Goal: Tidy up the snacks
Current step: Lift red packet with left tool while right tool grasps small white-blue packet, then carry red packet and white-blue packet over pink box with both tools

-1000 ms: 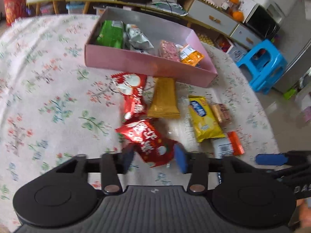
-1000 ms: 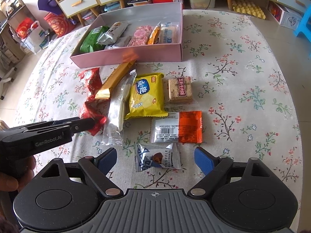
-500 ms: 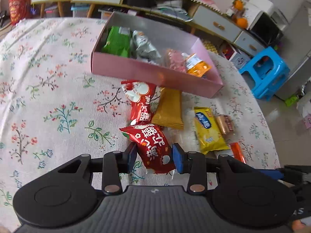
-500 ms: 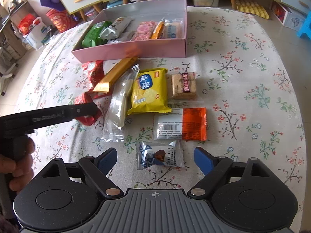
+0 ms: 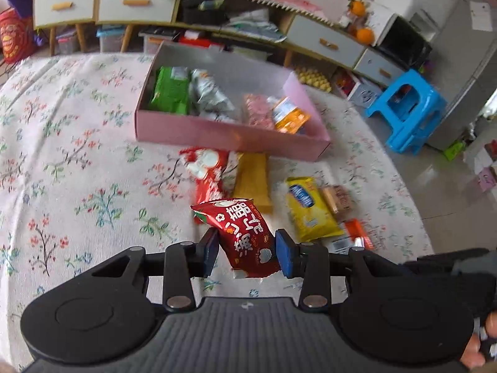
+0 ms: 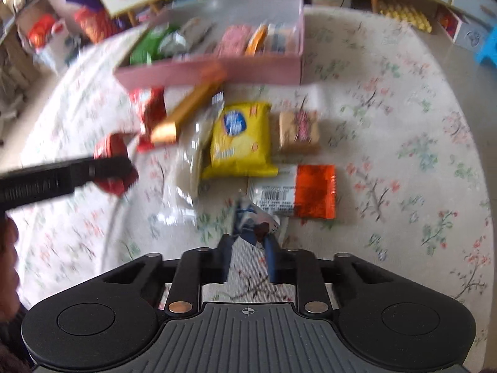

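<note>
My left gripper is shut on a red snack packet and holds it above the floral tablecloth; the same packet shows in the right wrist view. My right gripper is shut on a small blue and white truffle packet, lifted off the cloth. The pink box stands beyond with several snacks inside; it also shows in the right wrist view. On the cloth lie another red packet, a gold bar, a yellow packet, a brown biscuit and an orange-white packet.
A clear plastic wrapper lies left of the yellow packet. A blue stool stands on the floor past the table's right edge. Drawers and shelves line the back wall.
My left gripper has lifted the red packet off the cloth. My right gripper has closed on the truffle packet and raised it.
</note>
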`<state>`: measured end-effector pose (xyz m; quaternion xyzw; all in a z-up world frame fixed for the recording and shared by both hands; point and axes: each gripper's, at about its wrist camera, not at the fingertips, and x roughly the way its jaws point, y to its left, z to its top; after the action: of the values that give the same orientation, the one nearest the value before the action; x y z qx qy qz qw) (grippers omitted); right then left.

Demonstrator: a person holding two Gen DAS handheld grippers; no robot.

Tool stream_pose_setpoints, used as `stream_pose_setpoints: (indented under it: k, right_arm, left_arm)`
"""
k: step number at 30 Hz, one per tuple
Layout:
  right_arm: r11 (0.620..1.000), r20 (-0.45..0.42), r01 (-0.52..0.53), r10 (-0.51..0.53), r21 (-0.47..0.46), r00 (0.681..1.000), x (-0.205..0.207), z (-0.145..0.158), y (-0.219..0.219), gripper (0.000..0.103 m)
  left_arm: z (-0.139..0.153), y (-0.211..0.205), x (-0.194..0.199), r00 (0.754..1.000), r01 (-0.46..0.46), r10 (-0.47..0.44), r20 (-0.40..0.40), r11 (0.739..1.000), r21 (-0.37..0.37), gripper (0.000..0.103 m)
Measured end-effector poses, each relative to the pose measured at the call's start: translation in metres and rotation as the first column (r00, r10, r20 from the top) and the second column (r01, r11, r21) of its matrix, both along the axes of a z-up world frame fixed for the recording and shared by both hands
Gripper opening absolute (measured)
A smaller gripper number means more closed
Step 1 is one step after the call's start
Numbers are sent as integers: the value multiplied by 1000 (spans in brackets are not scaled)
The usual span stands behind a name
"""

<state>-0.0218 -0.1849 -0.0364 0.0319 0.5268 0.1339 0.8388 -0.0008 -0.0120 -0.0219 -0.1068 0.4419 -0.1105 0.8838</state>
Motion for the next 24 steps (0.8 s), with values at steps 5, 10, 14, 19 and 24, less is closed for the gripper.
stream_pose_setpoints:
  k: [5,10,14,19,24]
  right_arm:
    - [999,11,20,-20,50,1000,3,10,-8,0]
    - [996,29,48,-50,73,998,5,16,-16,0]
    - [990,55,67,-74,121,996,6,28,-25,0]
    - [988,62,87,-96,130,993,10,30,-30,0]
    - [988,56,92,-100,128,993,11,28,-30,0]
  left_arm:
    - [3,1,1,1000,-7,7,15,1000,-1,36]
    - [4,2,2,1000,-13,13,17,1000,3,36]
    - [8,3,1,999,-15,15,35,1000,-5,36]
    - [11,3,2,998,-19,18,63,1000,12,36]
    - [12,7,5,997,-27,26,70,1000,8,36]
